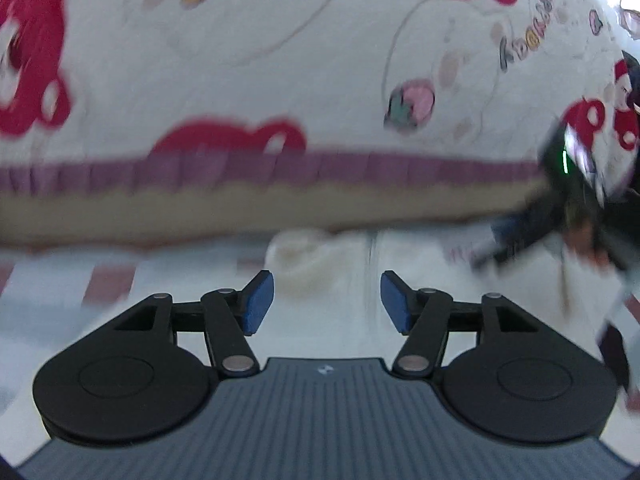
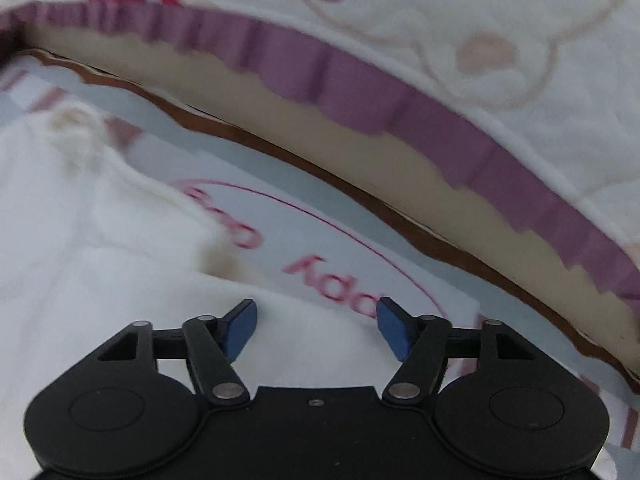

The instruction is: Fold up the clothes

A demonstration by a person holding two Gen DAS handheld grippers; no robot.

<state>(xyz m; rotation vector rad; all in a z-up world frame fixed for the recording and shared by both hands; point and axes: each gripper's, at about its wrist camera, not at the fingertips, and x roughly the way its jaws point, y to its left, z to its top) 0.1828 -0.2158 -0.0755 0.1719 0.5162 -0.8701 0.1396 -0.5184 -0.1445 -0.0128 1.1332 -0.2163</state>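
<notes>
Your left gripper (image 1: pixel 327 302) stands with its blue pads (image 1: pixel 258 300) well apart and nothing between them; the jaws are moderately wide and grip no cloth. Directly beyond those pads lies the white garment (image 1: pixel 320 264), which serves as the landmark for this report: it rests crumpled on a pale sheet with pink stripes (image 1: pixel 108 280), and a cream-coloured rolled edge of the garment sits just ahead of the left pad. Your right gripper (image 2: pixel 316 330) is likewise wide open, its blue pads (image 2: pixel 394 334) clear of any fabric, poised over the near right edge of the garment (image 2: pixel 100 248); whether the pads touch the cloth beneath cannot be told from the blurred picture. To the right of the garment, the sheet (image 2: pixel 280 216) bears a pink circle with pink lettering, partly covered by the garment's edge. Beyond the garment, a brown edge (image 2: pixel 320 176) borders the sheet, and past that rises a beige mattress side (image 2: pixel 360 152) topped by a purple ruffled trim (image 2: pixel 360 80). Farthest from the garment lies a white quilted cover with red cartoon shapes (image 1: pixel 240 60). In the left wrist view, your right gripper (image 1: pixel 568 208) appears as a dark, blurred form to the right of the garment, near the trim (image 1: pixel 280 168).
</notes>
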